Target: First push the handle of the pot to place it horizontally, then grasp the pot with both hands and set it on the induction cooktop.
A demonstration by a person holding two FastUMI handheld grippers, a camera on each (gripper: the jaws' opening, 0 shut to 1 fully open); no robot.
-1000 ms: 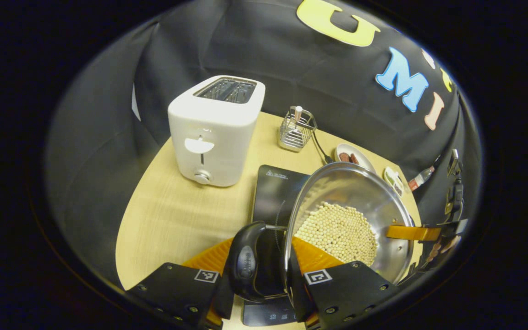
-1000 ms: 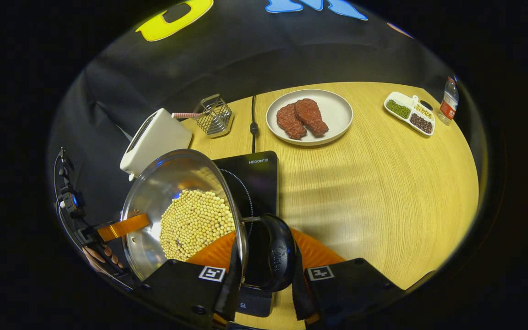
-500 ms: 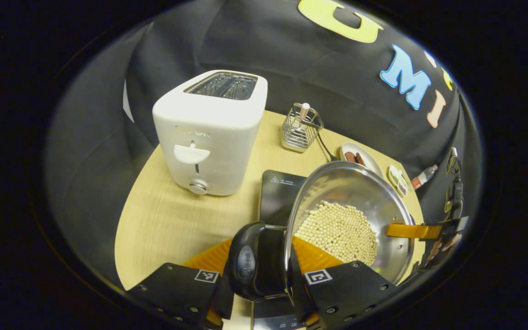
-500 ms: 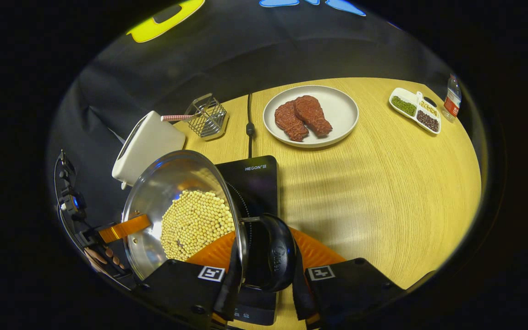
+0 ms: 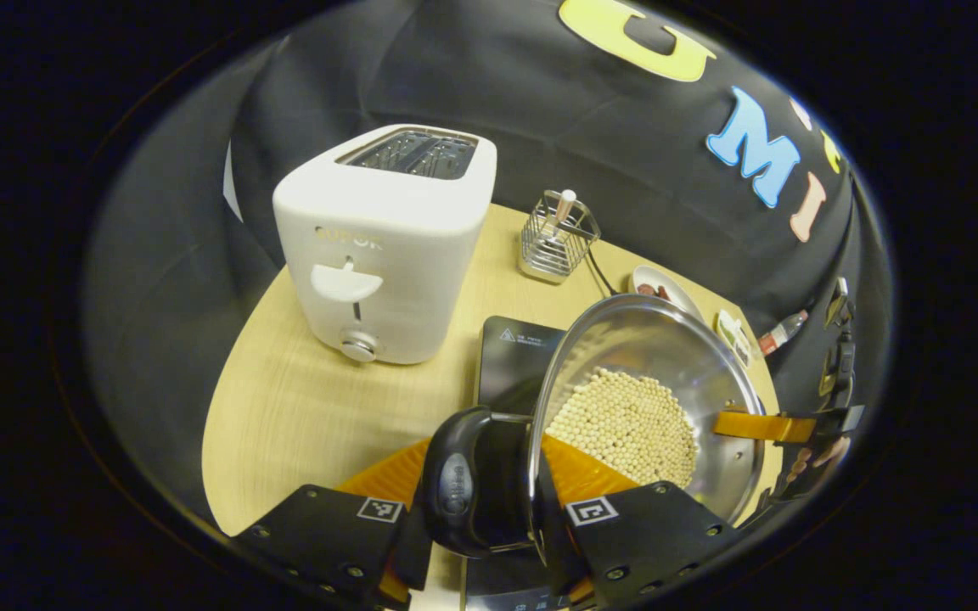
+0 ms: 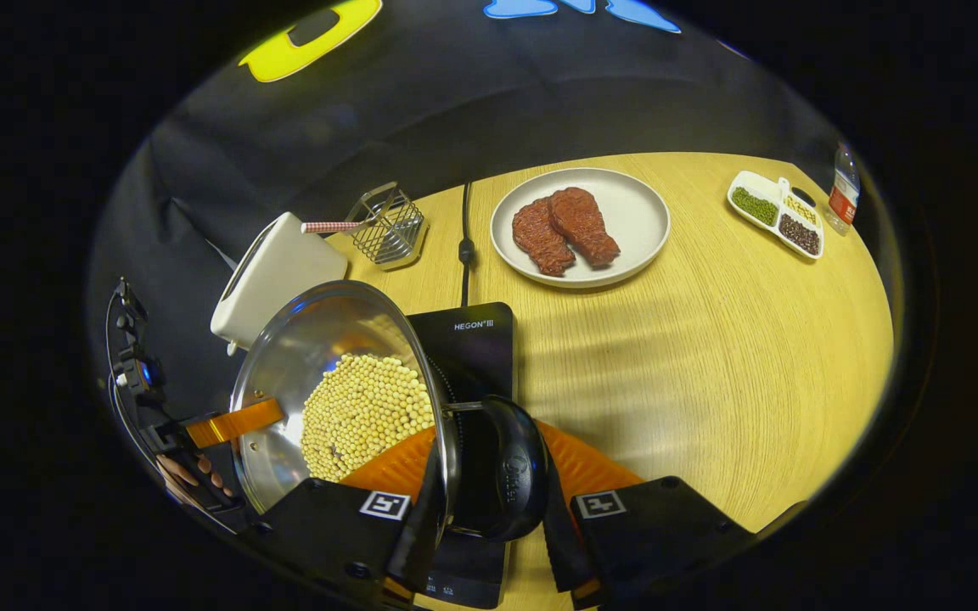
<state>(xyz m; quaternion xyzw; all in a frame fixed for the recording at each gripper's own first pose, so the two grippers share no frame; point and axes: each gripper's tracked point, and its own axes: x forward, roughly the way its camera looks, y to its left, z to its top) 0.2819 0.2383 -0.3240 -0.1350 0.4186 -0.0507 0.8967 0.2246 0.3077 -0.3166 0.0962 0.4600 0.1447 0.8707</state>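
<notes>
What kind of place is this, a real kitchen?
Probably a mock kitchen set up in a booth: a wooden table carries a white toaster, an induction cooktop and a plate of meat, backed by black cloth instead of walls.

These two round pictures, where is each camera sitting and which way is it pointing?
Left gripper view: rides on the left gripper, clamped on one pot handle, facing the toaster; across the pot shows the other gripper.
Right gripper view: rides on the right gripper, clamped on the opposite handle, facing the plate of meat; a hand shows at left.
Shared: pot of beans, induction cooktop, toaster, wire basket.
</notes>
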